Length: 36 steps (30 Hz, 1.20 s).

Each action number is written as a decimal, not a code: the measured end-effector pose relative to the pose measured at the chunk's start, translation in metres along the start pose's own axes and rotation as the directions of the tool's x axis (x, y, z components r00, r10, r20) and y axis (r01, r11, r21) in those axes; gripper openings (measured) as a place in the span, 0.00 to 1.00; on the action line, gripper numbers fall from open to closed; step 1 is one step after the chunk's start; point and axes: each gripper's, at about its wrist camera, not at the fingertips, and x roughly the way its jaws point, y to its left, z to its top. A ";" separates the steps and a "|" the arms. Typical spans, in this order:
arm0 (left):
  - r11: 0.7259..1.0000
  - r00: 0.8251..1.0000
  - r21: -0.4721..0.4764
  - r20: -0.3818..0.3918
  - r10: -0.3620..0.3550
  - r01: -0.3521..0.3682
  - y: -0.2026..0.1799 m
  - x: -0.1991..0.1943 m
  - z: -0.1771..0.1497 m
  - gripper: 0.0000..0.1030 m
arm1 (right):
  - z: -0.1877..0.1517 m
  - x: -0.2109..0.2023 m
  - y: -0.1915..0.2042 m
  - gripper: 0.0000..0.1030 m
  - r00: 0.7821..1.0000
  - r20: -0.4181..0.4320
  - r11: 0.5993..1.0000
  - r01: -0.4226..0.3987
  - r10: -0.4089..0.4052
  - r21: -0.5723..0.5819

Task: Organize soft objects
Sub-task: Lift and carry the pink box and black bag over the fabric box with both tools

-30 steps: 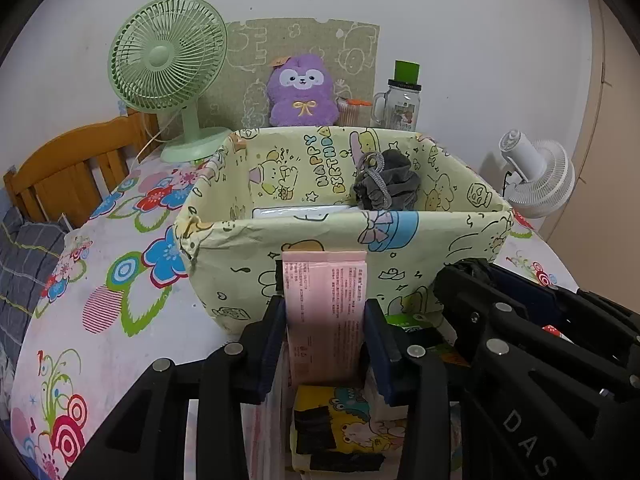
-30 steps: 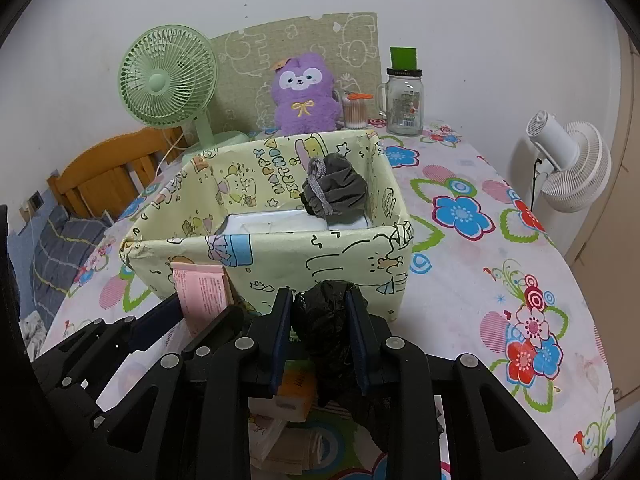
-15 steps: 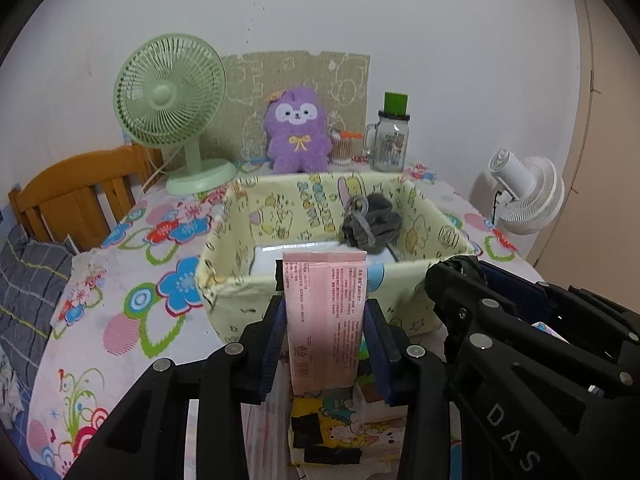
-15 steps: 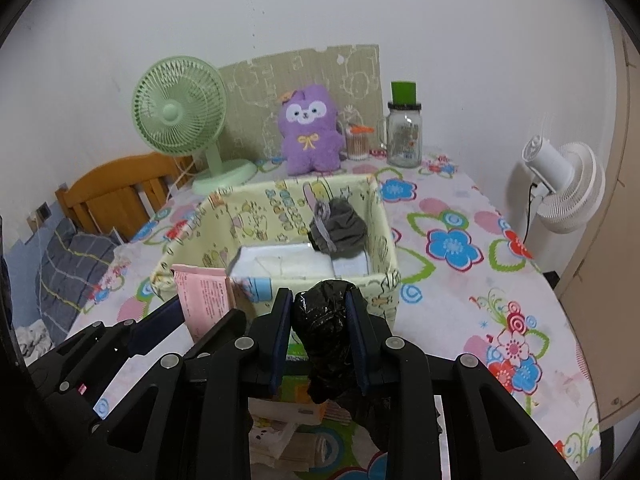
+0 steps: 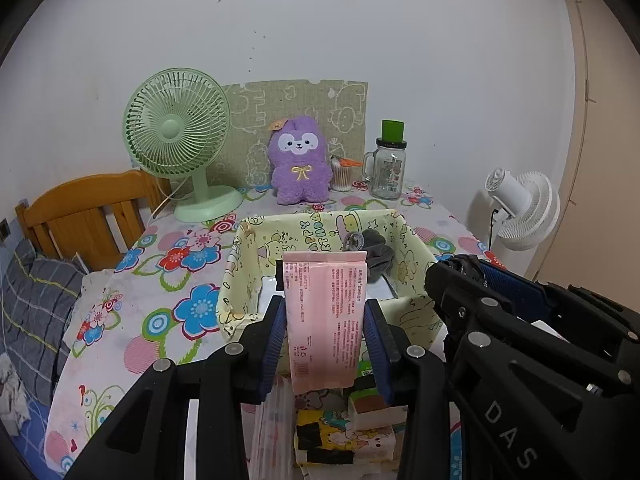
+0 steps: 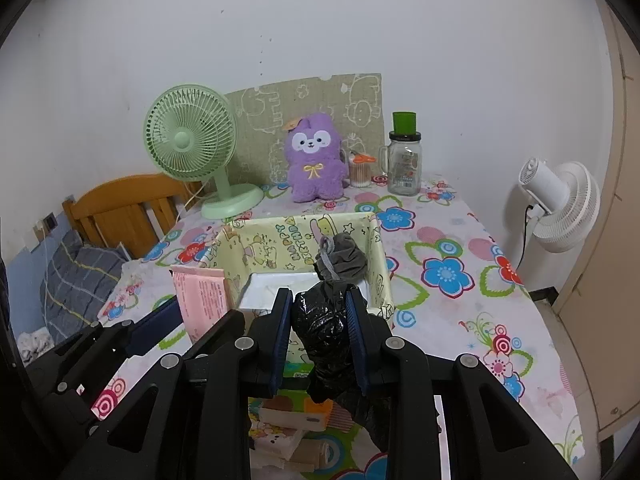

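Observation:
My left gripper (image 5: 325,316) is shut on a pink tissue pack (image 5: 323,312), held upright above the table in front of the yellow cartoon-print fabric bin (image 5: 236,280). My right gripper (image 6: 318,316) is shut on a crumpled black plastic bag (image 6: 322,324), also in front of the bin (image 6: 380,264). The bin holds a grey rolled cloth (image 6: 342,258) and a white flat item (image 6: 276,288). The pink pack also shows in the right wrist view (image 6: 200,292). Below the grippers lie several small packs (image 5: 344,436).
At the back of the floral tablecloth (image 6: 448,272) stand a green fan (image 5: 180,140), a purple plush (image 5: 298,160), a cotton swab jar (image 5: 342,172) and a glass jar with green lid (image 5: 388,164). A white fan (image 5: 520,208) stands right, a wooden chair (image 5: 88,212) left.
Both grippers have risen and drawn back from the bin with their loads, so the bin looks smaller and lower and its inside shows more.

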 end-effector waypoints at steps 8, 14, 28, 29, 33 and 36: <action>1.000 1.000 -0.001 0.016 0.005 -0.005 0.000 -0.012 0.011 0.38 | 0.011 -0.012 0.003 0.30 1.000 0.017 1.000 -0.008 0.008 0.002; 1.000 1.000 -0.003 0.029 0.009 -0.009 0.001 -0.019 0.024 0.38 | 0.024 -0.018 0.006 0.30 1.000 0.028 1.000 -0.014 0.014 -0.006; 1.000 0.999 -0.016 0.033 0.021 -0.021 0.009 -0.012 0.049 0.38 | 0.051 -0.008 0.012 0.30 0.999 0.025 0.999 -0.029 0.030 -0.032; 1.000 0.999 -0.015 0.034 0.023 -0.023 0.009 -0.011 0.051 0.38 | 0.053 -0.006 0.012 0.30 0.999 0.025 0.999 -0.032 0.033 -0.033; 1.000 0.999 -0.011 0.037 0.029 -0.029 0.010 -0.004 0.058 0.38 | 0.060 0.001 0.010 0.30 0.999 0.026 0.999 -0.040 0.041 -0.031; 0.999 0.999 -0.012 0.036 0.032 -0.032 0.010 0.002 0.062 0.38 | 0.065 0.009 0.010 0.30 0.999 0.021 0.998 -0.044 0.044 -0.035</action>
